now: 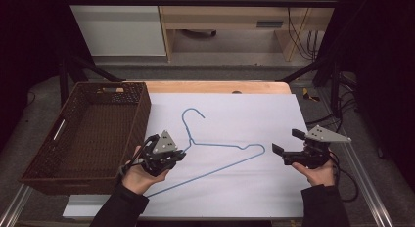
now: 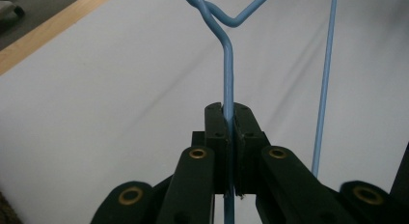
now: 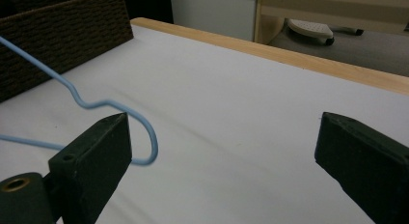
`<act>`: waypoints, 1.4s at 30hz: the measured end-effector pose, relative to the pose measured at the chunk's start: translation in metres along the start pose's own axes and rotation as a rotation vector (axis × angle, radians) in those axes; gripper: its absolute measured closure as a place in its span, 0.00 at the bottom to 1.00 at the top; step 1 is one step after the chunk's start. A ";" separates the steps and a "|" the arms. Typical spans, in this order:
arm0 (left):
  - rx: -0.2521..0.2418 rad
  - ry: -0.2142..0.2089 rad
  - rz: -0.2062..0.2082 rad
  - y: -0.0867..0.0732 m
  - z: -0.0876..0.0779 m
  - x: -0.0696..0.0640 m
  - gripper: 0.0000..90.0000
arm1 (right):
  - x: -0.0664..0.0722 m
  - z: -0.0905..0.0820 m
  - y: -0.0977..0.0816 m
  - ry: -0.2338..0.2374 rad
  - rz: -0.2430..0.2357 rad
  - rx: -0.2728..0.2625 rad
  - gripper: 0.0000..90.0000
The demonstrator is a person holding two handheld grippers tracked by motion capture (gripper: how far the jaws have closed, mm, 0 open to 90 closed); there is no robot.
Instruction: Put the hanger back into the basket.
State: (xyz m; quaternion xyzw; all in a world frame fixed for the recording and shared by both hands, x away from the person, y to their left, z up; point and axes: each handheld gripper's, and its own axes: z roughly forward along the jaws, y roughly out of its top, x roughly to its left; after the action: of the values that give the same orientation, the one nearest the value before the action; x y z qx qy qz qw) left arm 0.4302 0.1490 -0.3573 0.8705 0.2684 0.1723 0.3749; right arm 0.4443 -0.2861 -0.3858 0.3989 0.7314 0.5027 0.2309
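A blue wire hanger (image 1: 225,145) lies across the white table cover, hook toward the far side. My left gripper (image 1: 180,155) is shut on its wire at the left shoulder. In the left gripper view the wire (image 2: 227,69) runs straight out from between the closed jaws of the left gripper (image 2: 230,119). My right gripper (image 1: 288,142) stands open just right of the hanger's right corner, with nothing between its fingers. In the right gripper view that rounded corner (image 3: 152,134) lies beside the left jaw, outside the wide gap of the right gripper (image 3: 224,137).
An empty brown wicker basket (image 1: 142,114) stands at the table's left, also seen as a basket wall (image 3: 62,35) in the right gripper view. The table's wooden far edge (image 1: 215,86) borders the white cover. Cables (image 1: 347,185) trail off the right side.
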 end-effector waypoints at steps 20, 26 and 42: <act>-0.047 0.141 -0.063 0.024 -0.039 0.044 0.97 | 0.005 -0.001 -0.005 0.006 -0.010 0.015 0.06; -0.033 0.178 -0.073 0.031 -0.046 0.060 0.97 | 0.007 0.000 -0.004 0.009 -0.011 0.014 0.06; -0.034 0.268 -0.117 0.034 -0.068 0.094 0.97 | 0.011 0.005 -0.005 0.010 -0.013 0.027 0.05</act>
State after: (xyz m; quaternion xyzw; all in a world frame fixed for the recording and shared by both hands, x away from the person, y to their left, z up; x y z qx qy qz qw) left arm 0.4822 0.2236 -0.2783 0.8162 0.3633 0.2692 0.3598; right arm 0.4405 -0.2754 -0.3915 0.3946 0.7418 0.4932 0.2251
